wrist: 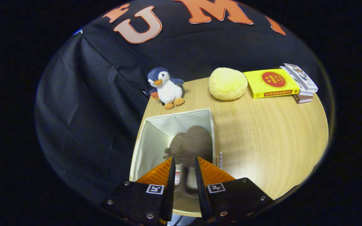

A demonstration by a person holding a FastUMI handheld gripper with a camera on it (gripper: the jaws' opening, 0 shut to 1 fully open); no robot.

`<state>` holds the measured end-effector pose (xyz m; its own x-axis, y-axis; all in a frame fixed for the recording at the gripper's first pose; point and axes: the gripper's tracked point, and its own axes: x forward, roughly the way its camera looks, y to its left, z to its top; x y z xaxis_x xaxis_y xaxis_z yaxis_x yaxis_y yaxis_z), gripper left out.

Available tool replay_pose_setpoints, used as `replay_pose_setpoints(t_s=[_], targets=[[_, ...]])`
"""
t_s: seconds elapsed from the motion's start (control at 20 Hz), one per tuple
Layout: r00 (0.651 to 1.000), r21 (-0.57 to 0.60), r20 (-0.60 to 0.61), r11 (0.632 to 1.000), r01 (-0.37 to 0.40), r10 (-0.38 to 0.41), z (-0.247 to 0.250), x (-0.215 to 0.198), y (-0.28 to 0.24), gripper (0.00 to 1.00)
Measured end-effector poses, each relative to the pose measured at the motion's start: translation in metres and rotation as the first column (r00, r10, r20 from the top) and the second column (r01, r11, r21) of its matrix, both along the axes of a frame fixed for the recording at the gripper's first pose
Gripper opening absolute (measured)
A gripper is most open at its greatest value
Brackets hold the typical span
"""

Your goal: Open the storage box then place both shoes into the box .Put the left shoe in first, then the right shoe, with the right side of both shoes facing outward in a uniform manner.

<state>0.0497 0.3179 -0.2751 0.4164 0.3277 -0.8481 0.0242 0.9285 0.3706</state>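
A light wooden table point(262, 138) carries an open white fabric storage box point(149, 141) near its left edge. Beyond the box stand a plush penguin point(166, 88), a round yellow cushion point(227, 83), and a stack of books point(281, 83) topped by a yellow one.

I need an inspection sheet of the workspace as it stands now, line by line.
Surface: wooden table, round edged.
Job's things: white storage box open; brown shoe blurred, held over or inside it, which I cannot tell.
Clutter: toy penguin, yellow round cushion, yellow book, stack of books, all beyond the box.
Grippers: gripper fingers close on the shoe's near end.
Cables: nothing seen.
Surroundings: black cloth wall.
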Motion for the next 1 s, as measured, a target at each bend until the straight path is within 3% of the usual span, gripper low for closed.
replay_pose_setpoints(t_s=[0.55, 0.7, 1.0], targets=[[0.968, 0.066, 0.25, 0.997, -0.043, 0.025, 0.1, 0.003, -0.079, 0.7], [0.935, 0.062, 0.355, 0.997, -0.042, 0.018, 0.133, 0.005, -0.119, 0.8], [0.827, -0.02, 0.563, 1.0, 0.01, 0.003, 0.202, 0.009, -0.209, 0.91]])
